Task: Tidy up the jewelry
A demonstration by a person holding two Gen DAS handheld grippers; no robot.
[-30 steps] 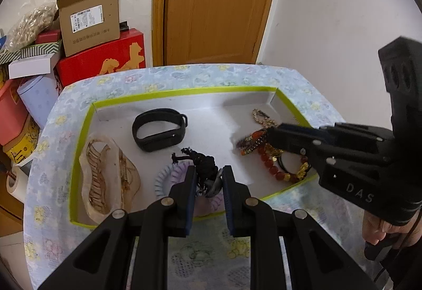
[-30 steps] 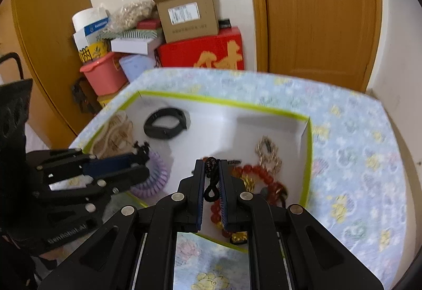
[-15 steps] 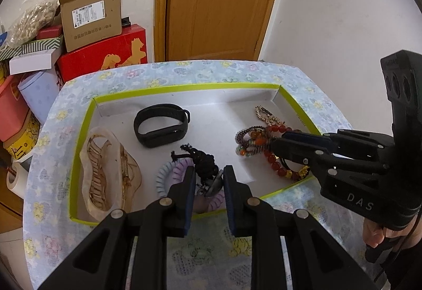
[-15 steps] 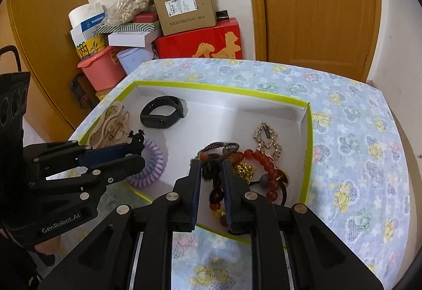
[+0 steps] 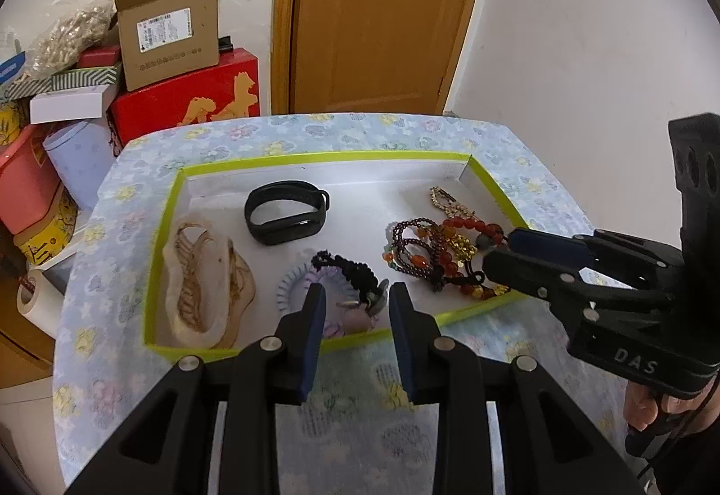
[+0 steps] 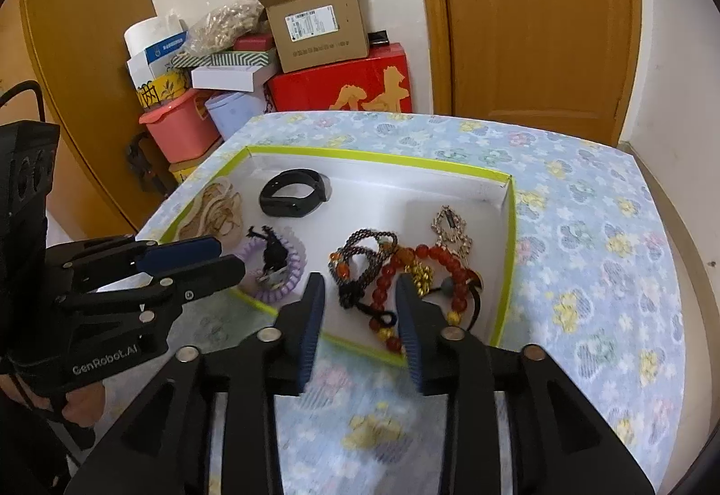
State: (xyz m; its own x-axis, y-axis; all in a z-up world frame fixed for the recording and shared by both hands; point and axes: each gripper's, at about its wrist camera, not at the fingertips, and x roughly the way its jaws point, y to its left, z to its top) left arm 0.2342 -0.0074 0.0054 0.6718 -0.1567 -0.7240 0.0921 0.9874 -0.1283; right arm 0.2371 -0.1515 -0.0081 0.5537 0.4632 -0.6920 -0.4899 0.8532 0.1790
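A white tray with a yellow-green rim (image 5: 315,156) (image 6: 373,155) holds the jewelry. My left gripper (image 5: 355,308) (image 6: 225,258) hangs over the tray's near edge with its jaws opening. The black braided bracelet (image 5: 348,270) (image 6: 272,252) lies loose on a purple coil hair tie (image 5: 292,285) (image 6: 292,265), its metal end between the fingers but not pressed. My right gripper (image 6: 360,297) (image 5: 513,254) is also opening, over a heap of dark bead bracelets (image 6: 364,256) (image 5: 414,243) and red bead bracelets (image 6: 445,261) (image 5: 468,225). Nothing is gripped.
In the tray also lie a black fitness band (image 5: 288,216) (image 6: 294,193), beige hair clips (image 5: 207,279) (image 6: 216,211) and a gold brooch (image 5: 450,200) (image 6: 452,229). Flowered blue cloth (image 6: 585,252) covers the table. Stacked boxes (image 5: 166,31) and a wooden door (image 5: 382,22) stand behind.
Both grippers have opened. The left let go of the black braided bracelet onto the purple coil. The right released its dark cord onto the bead heap and drew back toward the near edge.
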